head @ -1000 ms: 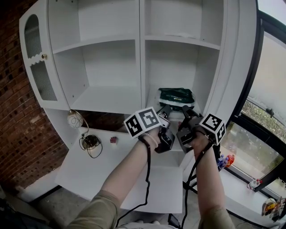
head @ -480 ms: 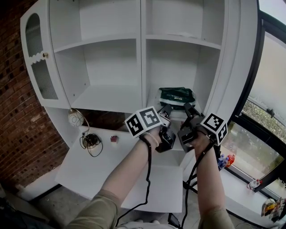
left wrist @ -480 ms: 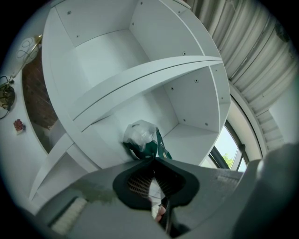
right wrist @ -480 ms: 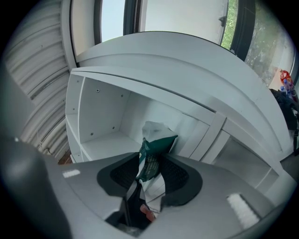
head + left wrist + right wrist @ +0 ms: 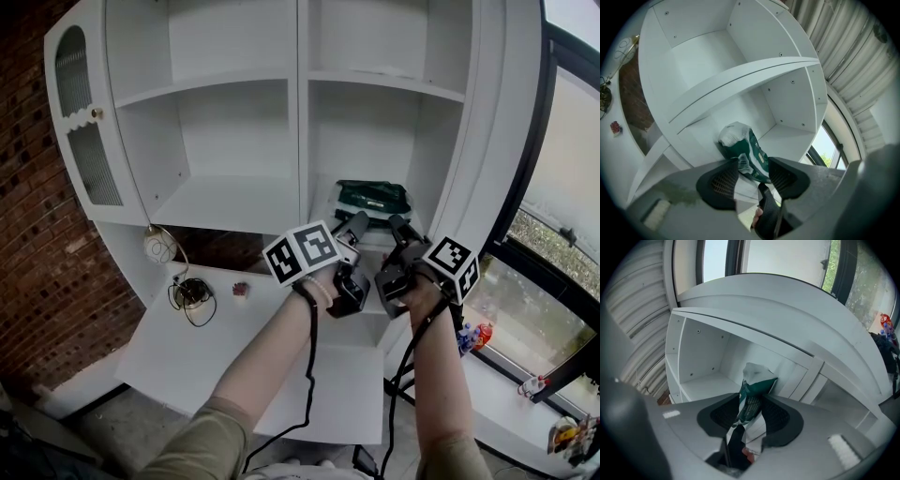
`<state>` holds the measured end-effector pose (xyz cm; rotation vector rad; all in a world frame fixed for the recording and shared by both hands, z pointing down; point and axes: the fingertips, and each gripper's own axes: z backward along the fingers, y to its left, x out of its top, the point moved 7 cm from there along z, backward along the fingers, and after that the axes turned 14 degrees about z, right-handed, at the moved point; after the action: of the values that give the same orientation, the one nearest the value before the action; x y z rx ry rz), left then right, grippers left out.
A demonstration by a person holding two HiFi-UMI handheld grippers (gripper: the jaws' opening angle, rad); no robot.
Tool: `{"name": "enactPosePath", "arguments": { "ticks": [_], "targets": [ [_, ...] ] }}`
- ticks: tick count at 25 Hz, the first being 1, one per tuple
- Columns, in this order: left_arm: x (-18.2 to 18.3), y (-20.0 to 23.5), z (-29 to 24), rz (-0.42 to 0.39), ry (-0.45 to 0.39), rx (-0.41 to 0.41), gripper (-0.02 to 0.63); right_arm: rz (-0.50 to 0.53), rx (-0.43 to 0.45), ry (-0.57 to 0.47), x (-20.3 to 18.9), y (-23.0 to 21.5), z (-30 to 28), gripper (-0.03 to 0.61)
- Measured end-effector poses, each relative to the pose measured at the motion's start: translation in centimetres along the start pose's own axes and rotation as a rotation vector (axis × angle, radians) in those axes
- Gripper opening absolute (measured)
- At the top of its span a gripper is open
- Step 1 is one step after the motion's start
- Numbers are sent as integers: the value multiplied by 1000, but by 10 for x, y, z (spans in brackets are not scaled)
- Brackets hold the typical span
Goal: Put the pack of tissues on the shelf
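The pack of tissues [image 5: 372,197], dark green with white ends, lies on the lower right shelf [image 5: 322,217] of the white cabinet. My left gripper [image 5: 356,228] sits just in front of it, jaws opening. In the left gripper view the pack [image 5: 752,152] shows beyond the spread jaws of that gripper [image 5: 753,176], and the pads do not press on it. My right gripper [image 5: 401,230] hovers beside the left one, also open. In the right gripper view the pack [image 5: 754,390] stands past the gap of that gripper [image 5: 751,416], untouched.
The cabinet has a centre divider [image 5: 298,112] and bare compartments to the left and above. A glass-paned door [image 5: 80,141] hangs open at the left. On the white desk [image 5: 234,366] lie a coiled cable [image 5: 190,298], a small red object [image 5: 240,290] and a round ornament [image 5: 157,249]. A window [image 5: 562,187] is at the right.
The left gripper's jaws have spread apart and let go of the pack, which stays on the shelf. The right gripper's jaws have widened too. Both hands have barely shifted.
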<state>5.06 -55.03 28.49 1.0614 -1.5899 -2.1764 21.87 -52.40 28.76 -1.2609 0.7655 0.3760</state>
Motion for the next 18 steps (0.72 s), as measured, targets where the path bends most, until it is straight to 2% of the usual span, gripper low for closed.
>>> {"name": "enactPosePath", "arguments": {
  "ticks": [9,18],
  "targets": [
    [-3,-5,2,11,2,-28,315,8,-5,0,-1,1,2,187],
    [-4,-8,6,10,8,-38,362,18,-16,-10,1,3,6,224]
  ]
}}
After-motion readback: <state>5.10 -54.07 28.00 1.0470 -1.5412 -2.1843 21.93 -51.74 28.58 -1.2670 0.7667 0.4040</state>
